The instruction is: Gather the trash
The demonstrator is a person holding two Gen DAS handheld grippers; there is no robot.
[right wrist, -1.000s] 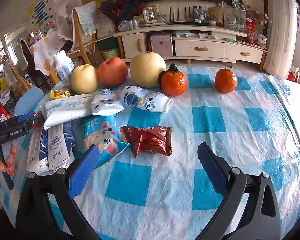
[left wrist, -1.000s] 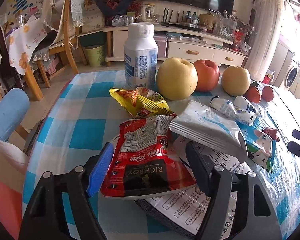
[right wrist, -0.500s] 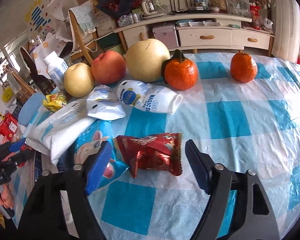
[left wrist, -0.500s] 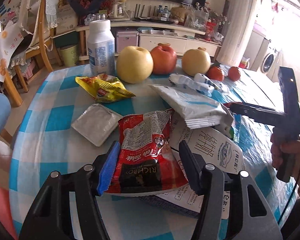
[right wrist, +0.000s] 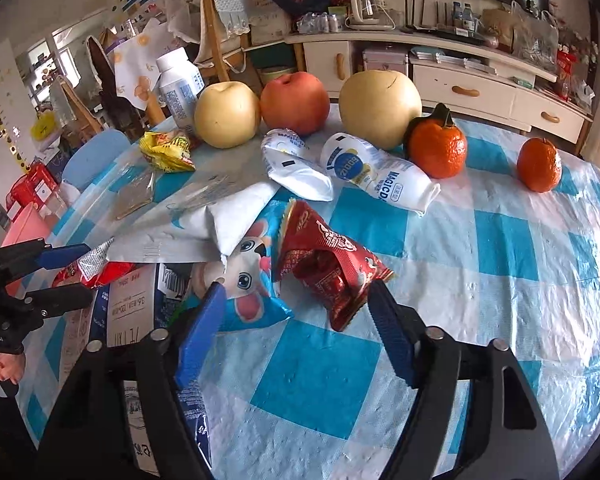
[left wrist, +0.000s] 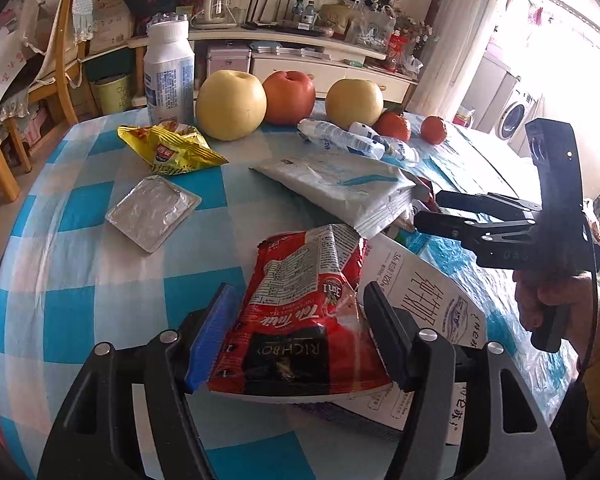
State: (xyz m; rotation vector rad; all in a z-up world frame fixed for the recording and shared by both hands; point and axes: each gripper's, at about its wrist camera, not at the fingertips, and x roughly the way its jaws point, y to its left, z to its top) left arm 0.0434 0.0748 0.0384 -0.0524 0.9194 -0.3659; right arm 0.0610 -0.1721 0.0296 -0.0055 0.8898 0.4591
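Two hand-held grippers work over a table with a blue-and-white checked cloth (right wrist: 500, 248), strewn with empty wrappers; this looks like the gathering stage of collecting trash, with nothing lifted clear yet.

Nearest in the left wrist view, the left gripper (left wrist: 300, 332) points steeply down with a red instant-drink packet (left wrist: 300, 320) between its jaws. The jaws are opening; the blue pad on one side sits against the packet's edge, the black finger just beside the other edge, so the hold looks loose at best. The packet lies on a flat white printed carton (left wrist: 420, 300).

In the right wrist view, the right gripper (right wrist: 296, 328) also tilts down, its jaws opening around a crumpled red snack wrapper (right wrist: 328, 268) that lies on the cloth — neither pad presses it. Just beside it lies a blue packet with a cartoon rabbit (right wrist: 248, 280).

Next, each claw probably needs to close firmly on its wrapper before lifting — thin foil can slip out.

Further off lie a silver foil tray (left wrist: 152, 210), a yellow snack bag (left wrist: 172, 152) and two white pouches (right wrist: 380, 176). Beyond them stand pears, an apple, oranges and a white bottle (left wrist: 170, 72).
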